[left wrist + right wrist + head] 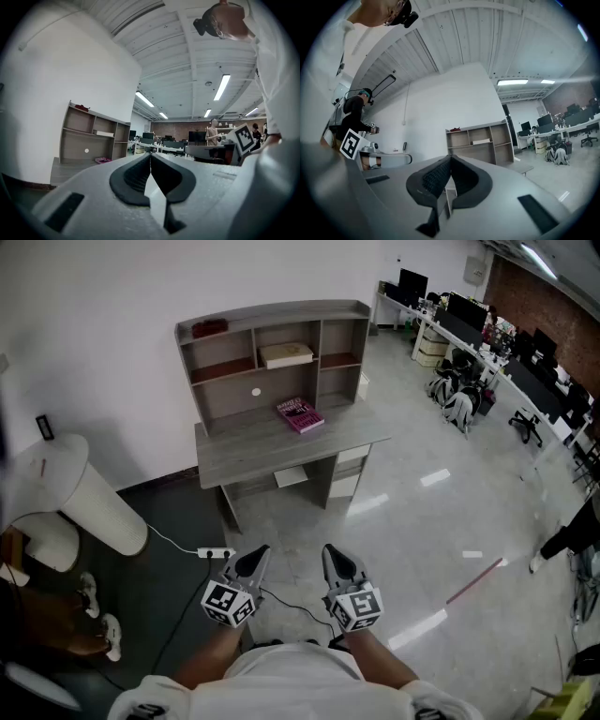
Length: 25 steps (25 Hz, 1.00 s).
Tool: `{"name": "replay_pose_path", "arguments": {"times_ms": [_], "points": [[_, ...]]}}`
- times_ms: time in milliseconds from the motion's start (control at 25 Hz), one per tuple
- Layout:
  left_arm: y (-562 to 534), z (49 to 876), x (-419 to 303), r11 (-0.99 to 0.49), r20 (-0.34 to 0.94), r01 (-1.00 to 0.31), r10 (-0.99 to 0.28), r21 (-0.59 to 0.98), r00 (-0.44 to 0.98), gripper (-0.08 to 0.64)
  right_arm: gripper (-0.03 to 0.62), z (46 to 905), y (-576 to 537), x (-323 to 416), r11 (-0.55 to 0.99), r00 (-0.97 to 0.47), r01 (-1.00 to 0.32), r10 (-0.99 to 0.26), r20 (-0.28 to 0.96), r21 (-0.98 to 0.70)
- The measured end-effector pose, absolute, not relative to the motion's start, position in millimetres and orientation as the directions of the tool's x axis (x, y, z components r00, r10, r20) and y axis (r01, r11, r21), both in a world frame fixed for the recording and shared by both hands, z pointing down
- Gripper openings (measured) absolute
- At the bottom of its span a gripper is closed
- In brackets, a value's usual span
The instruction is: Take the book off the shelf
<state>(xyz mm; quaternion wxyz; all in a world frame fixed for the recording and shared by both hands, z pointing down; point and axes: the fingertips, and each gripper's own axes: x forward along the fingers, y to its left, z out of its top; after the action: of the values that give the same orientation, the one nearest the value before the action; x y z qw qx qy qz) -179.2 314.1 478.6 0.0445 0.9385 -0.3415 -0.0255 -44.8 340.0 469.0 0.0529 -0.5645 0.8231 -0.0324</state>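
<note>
A grey wooden desk (253, 451) with a shelf unit (272, 329) stands against the white wall, well ahead of me. A cream book (286, 354) lies flat in the middle shelf compartment, seen too as a pale book (103, 133) and a pale book (480, 141). A pink book (300, 414) rests on the desk top. My left gripper (253, 562) and right gripper (337, 562) are held low near my body, both shut with nothing between the jaws, far from the desk.
A dark red object (209, 327) sits on the shelf's top left. A white cylinder (84, 488) leans at the left. A power strip (216, 552) and cable lie on the floor. Office desks and chairs (487, 343) fill the right side; a person (213, 131) stands there.
</note>
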Motion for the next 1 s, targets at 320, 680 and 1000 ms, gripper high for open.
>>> {"name": "replay_pose_path", "arguments": {"times_ms": [320, 680, 1000], "points": [[315, 479, -164, -0.771, -0.015, -0.628, -0.633, 0.107, 0.774, 0.017, 0.014, 473, 341, -22, 0.356, -0.353, -0.926, -0.935, -0.049, -0.126], [317, 486, -154, -0.747, -0.017, -0.653, -0.66, 0.124, 0.751, 0.017, 0.015, 480, 349, 14, 0.373, -0.36, -0.899, -0.928, -0.098, -0.228], [287, 489, -166, -0.715, -0.022, -0.682, -0.693, 0.153, 0.721, 0.017, 0.015, 476, 323, 28, 0.375, -0.356, -0.898, -0.926, -0.123, -0.229]]}}
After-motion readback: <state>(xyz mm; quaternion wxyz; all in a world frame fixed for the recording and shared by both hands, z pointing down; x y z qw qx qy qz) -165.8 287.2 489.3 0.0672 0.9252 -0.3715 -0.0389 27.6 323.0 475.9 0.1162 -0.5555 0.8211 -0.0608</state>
